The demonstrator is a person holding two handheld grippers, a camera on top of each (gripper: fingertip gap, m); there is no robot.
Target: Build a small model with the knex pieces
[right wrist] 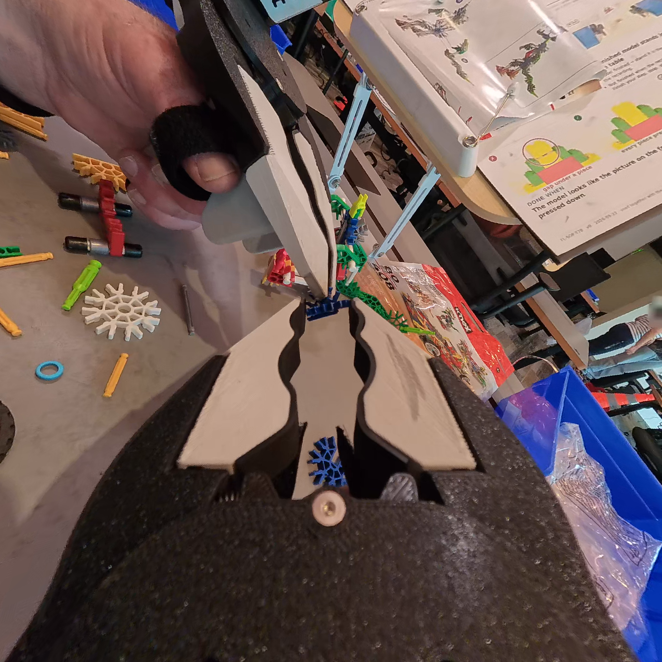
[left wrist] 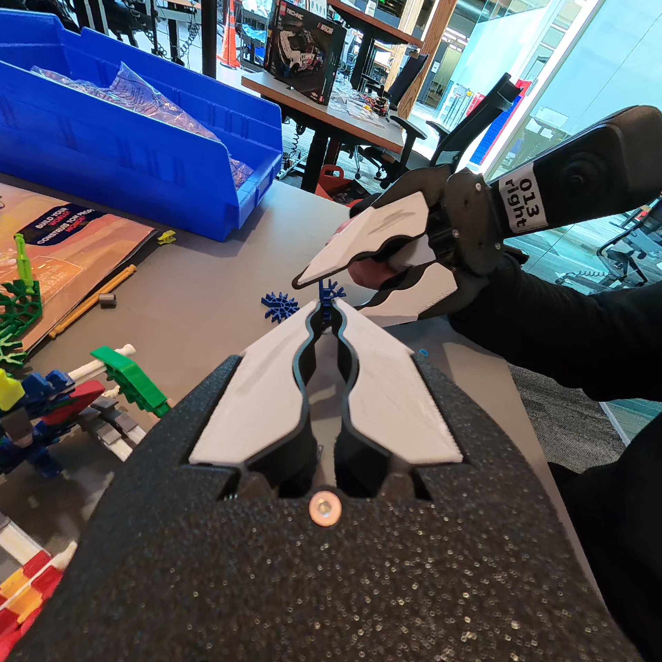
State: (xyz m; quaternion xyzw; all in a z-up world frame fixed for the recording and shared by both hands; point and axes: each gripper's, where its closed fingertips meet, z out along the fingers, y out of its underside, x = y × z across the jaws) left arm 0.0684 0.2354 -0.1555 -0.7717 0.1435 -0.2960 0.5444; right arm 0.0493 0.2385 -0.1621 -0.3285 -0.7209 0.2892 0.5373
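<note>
My left gripper (left wrist: 326,304) is shut on a small blue connector (left wrist: 330,288), held upright just above the grey table (left wrist: 215,272). My right gripper (right wrist: 327,306) is open, one finger on each side of that connector (right wrist: 318,311). I cannot tell whether its fingertips touch the connector. In the left wrist view the right gripper (left wrist: 329,296) comes in from the right. In the right wrist view the left gripper (right wrist: 324,292) comes down from above. A second blue snowflake connector (left wrist: 281,304) lies flat on the table beside them and also shows in the right wrist view (right wrist: 326,462).
A blue bin (left wrist: 143,143) with a plastic bag stands at the back left. A booklet (left wrist: 53,250) and a colourful rod model (left wrist: 53,394) are at the left. A white snowflake connector (right wrist: 121,311), yellow rods, a blue ring (right wrist: 49,370) and a red piece (right wrist: 111,222) lie loose. My two grippers' fingertips are within a few centimetres of each other.
</note>
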